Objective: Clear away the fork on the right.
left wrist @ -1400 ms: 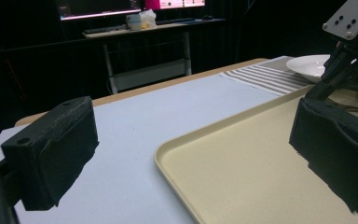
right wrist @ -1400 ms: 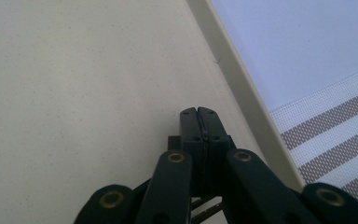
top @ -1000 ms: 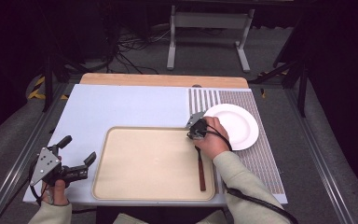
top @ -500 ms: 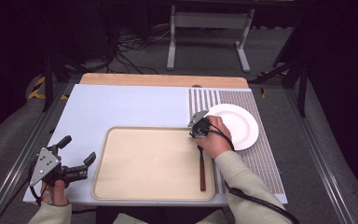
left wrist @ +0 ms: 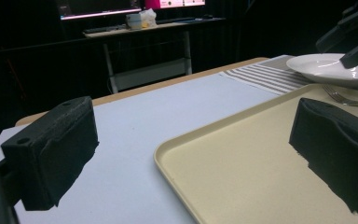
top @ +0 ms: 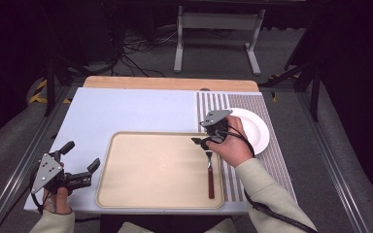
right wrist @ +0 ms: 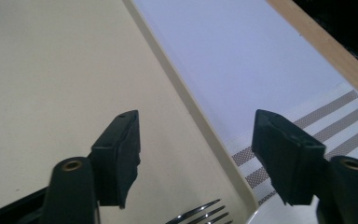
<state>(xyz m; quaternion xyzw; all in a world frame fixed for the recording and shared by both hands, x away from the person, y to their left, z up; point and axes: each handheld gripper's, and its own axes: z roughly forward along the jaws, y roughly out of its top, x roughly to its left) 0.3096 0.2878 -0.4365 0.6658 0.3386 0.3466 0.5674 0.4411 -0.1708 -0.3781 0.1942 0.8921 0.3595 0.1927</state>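
A beige tray (top: 160,170) lies on the pale blue table top (top: 141,111). A fork (top: 210,174) with a dark red handle rests along the tray's right side, tines pointing away from me. My right gripper (top: 203,141) hovers open just past the tines, over the tray's far right corner. In the right gripper view its jaws straddle the tray rim (right wrist: 186,107), with the fork tines (right wrist: 200,212) below them. My left gripper (top: 81,155) is held open off the tray's left edge, nothing between its pads (left wrist: 56,149). A white plate (top: 255,128) sits right of the tray.
A striped placemat (top: 272,165) lies under the plate, along the table's right side. A wooden strip (top: 170,83) edges the far side of the table. Beyond it are a metal stand (top: 218,34) and cables on the floor.
The right hand and its gripper have drifted slightly to the right, toward the plate. The fork and the left gripper have stayed where they were.
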